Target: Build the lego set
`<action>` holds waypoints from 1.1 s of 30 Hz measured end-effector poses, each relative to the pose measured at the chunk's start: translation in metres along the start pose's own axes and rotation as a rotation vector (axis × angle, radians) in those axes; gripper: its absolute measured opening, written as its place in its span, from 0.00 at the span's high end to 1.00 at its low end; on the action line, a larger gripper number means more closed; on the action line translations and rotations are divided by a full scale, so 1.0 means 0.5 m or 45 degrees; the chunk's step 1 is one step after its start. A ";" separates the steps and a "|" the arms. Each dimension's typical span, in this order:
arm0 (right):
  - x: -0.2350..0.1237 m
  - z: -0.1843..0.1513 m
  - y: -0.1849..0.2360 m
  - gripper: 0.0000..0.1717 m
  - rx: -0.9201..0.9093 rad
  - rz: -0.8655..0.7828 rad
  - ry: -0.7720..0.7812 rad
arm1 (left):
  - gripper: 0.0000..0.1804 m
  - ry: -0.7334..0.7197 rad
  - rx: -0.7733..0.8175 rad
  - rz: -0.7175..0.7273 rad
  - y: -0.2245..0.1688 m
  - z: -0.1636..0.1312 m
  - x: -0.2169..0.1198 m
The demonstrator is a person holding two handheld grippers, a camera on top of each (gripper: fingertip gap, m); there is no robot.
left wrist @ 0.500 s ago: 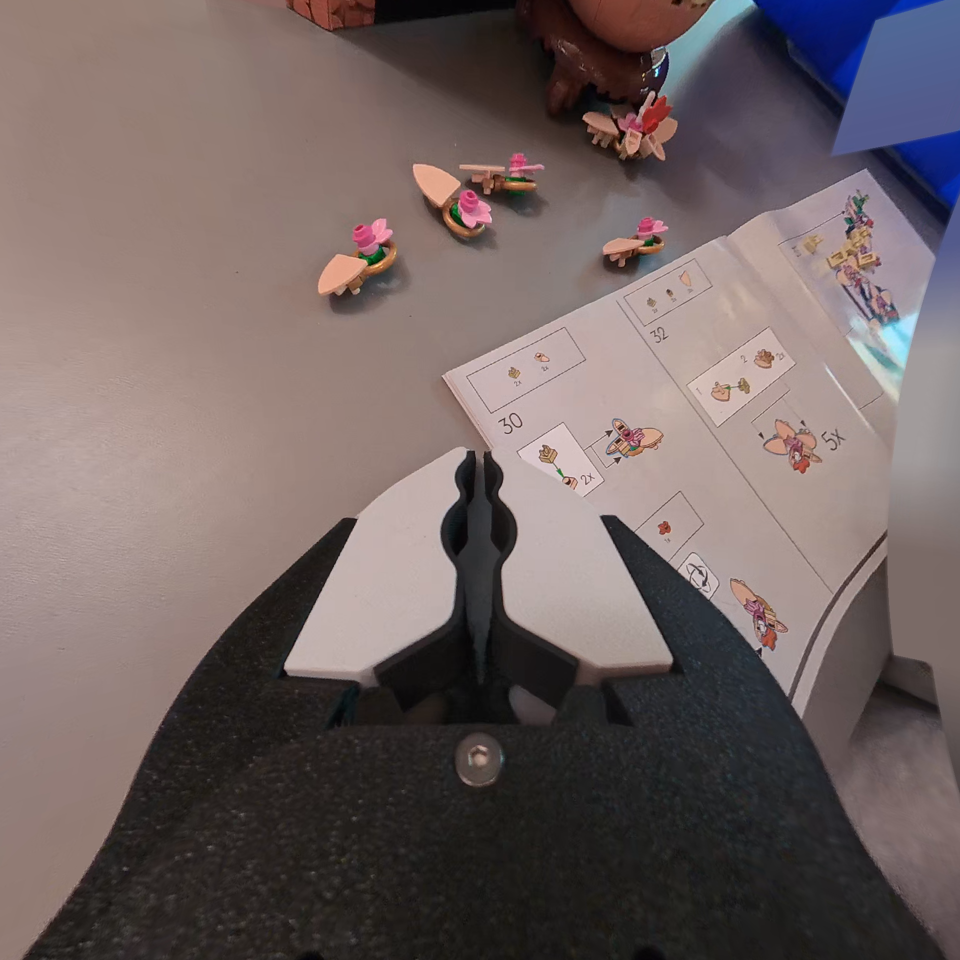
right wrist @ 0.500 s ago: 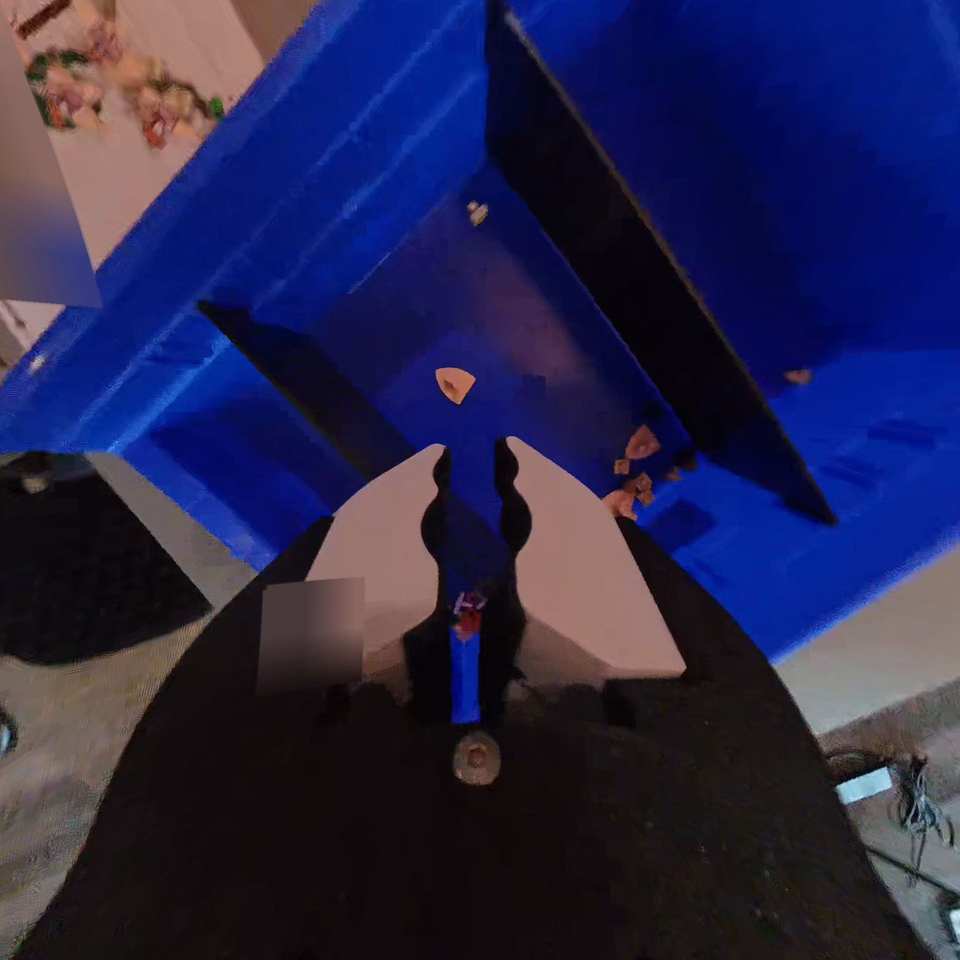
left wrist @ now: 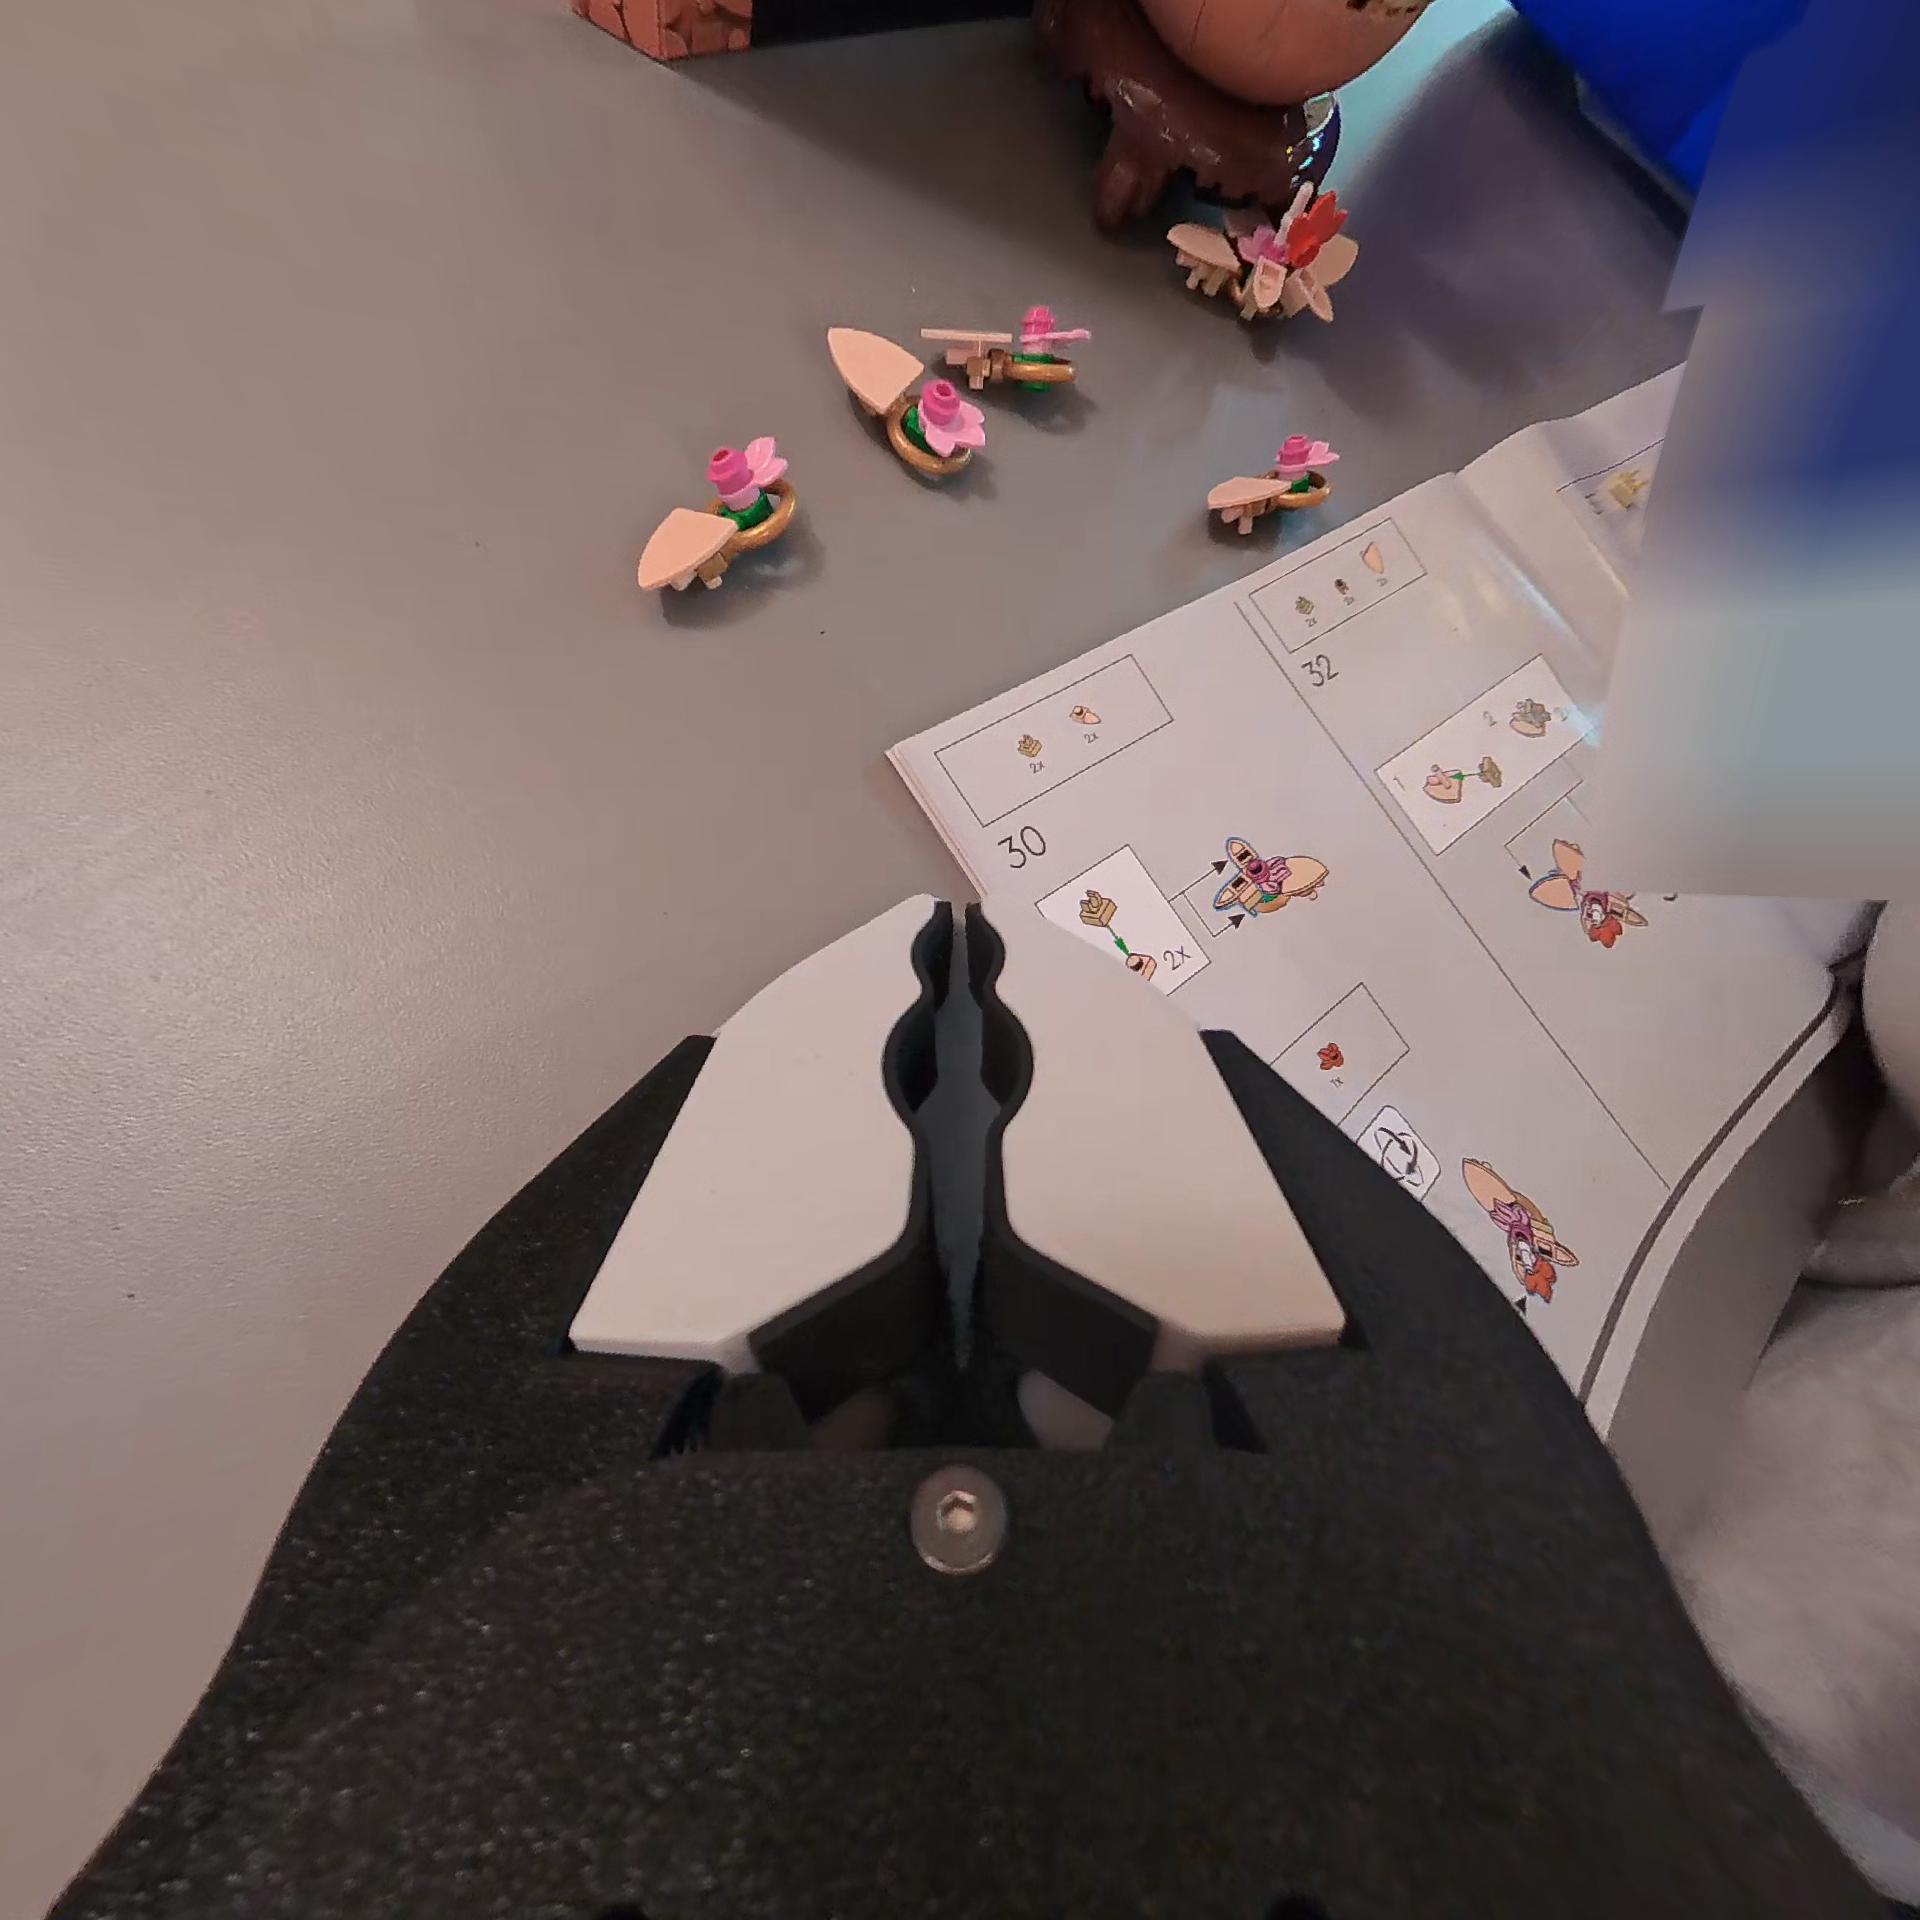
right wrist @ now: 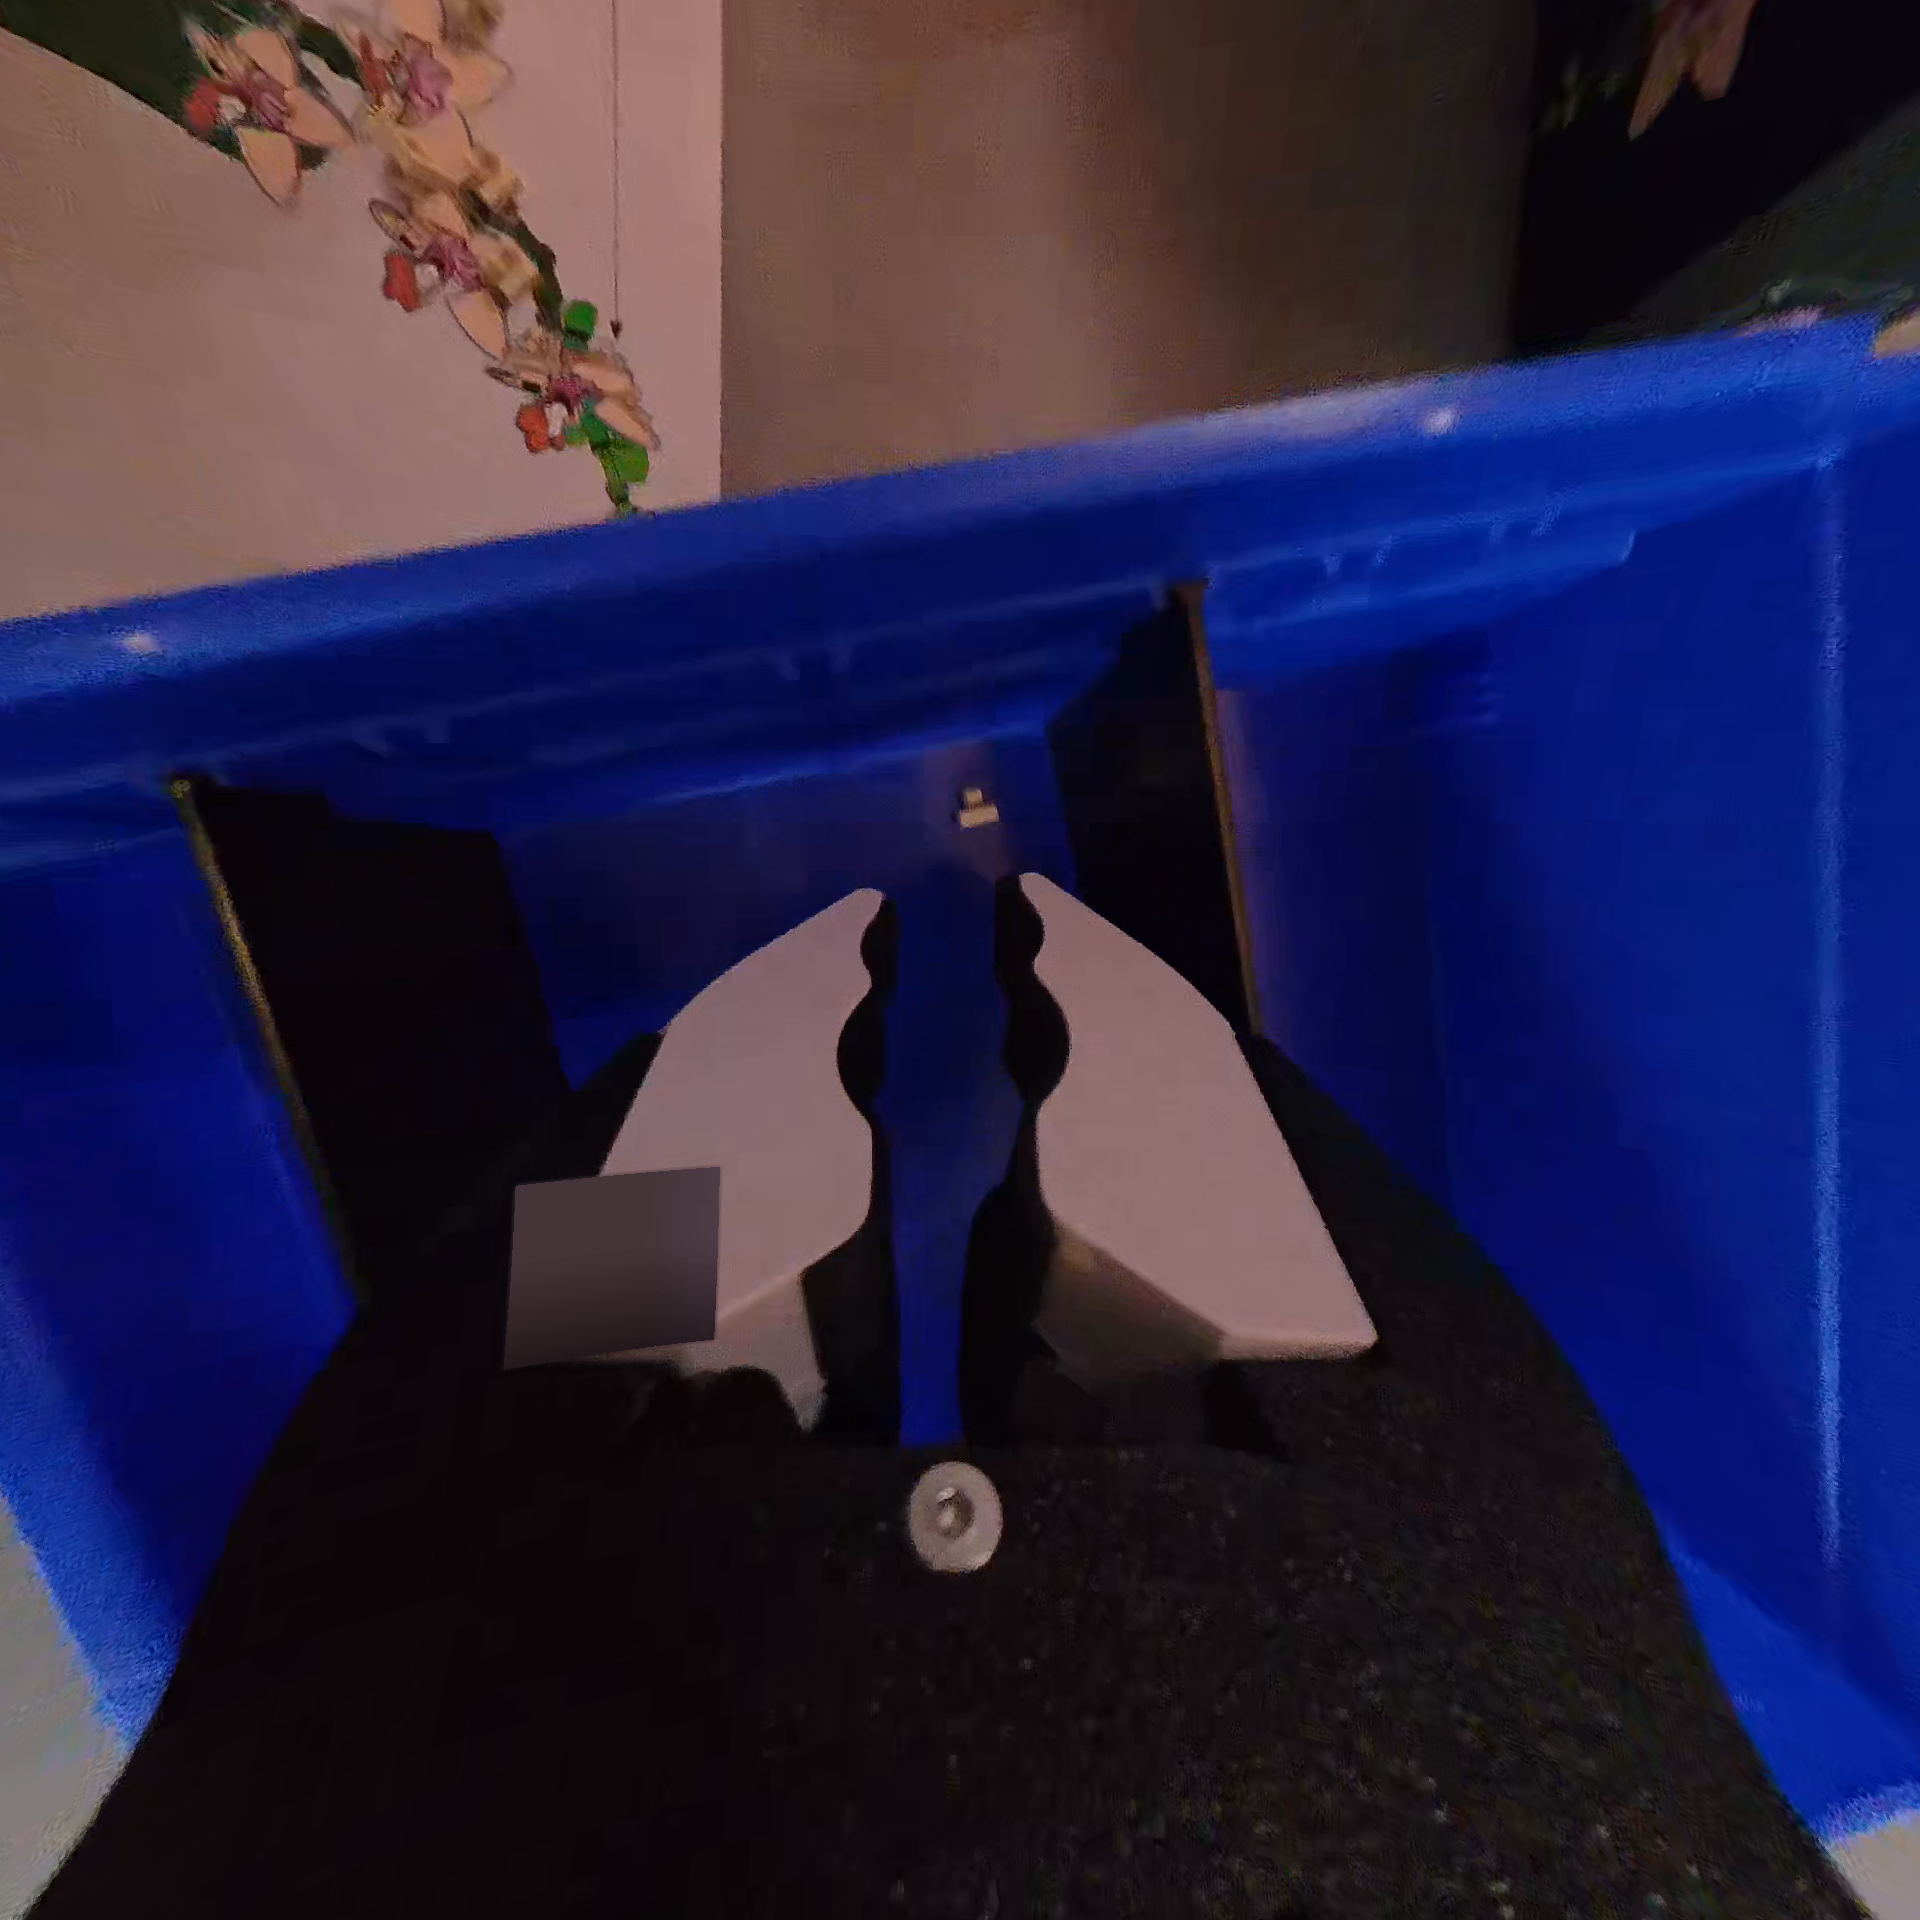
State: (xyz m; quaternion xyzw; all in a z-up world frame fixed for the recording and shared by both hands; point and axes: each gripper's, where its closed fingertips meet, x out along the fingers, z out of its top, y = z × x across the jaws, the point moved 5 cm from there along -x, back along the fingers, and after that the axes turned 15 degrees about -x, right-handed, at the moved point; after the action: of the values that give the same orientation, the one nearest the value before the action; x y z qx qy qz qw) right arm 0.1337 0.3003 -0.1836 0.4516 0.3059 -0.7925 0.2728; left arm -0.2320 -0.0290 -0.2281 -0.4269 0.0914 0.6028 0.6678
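Observation:
My left gripper (left wrist: 958, 909) is shut with nothing between its pads. It hovers over the grey table (left wrist: 312, 727) at the near corner of an open instruction booklet (left wrist: 1299, 831). Several small pink-flower pieces with tan petals and gold rings lie ahead: one (left wrist: 727, 514) at the left, two (left wrist: 914, 400) in the middle, one (left wrist: 1273, 483) by the booklet. My right gripper (right wrist: 940, 894) is open and empty inside a blue bin (right wrist: 935, 561). A small tan brick piece (right wrist: 974, 808) lies just beyond its fingertips.
A brown model base (left wrist: 1195, 104) stands at the far edge, with a tan and red flower cluster (left wrist: 1262, 255) in front of it. Black dividers (right wrist: 1143, 831) split the bin into compartments. A branch of built flowers (right wrist: 468, 260) hangs beyond the bin's rim.
The right gripper has tilted from looking down into the bin to facing its far wall, and its jaws have opened slightly wider. The small pink and red bit deep between its fingers is gone. The left gripper stays shut.

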 end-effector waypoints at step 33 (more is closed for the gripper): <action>-0.017 0.039 0.003 0.96 0.166 -0.142 -0.072 | 0.98 -0.016 0.066 0.060 -0.005 -0.002 0.000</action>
State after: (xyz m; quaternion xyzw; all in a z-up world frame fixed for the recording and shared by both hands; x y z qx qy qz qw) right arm 0.1281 0.2864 -0.1686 0.4283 0.2704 -0.8371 0.2066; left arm -0.2293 -0.0295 -0.2279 -0.4033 0.1129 0.6185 0.6648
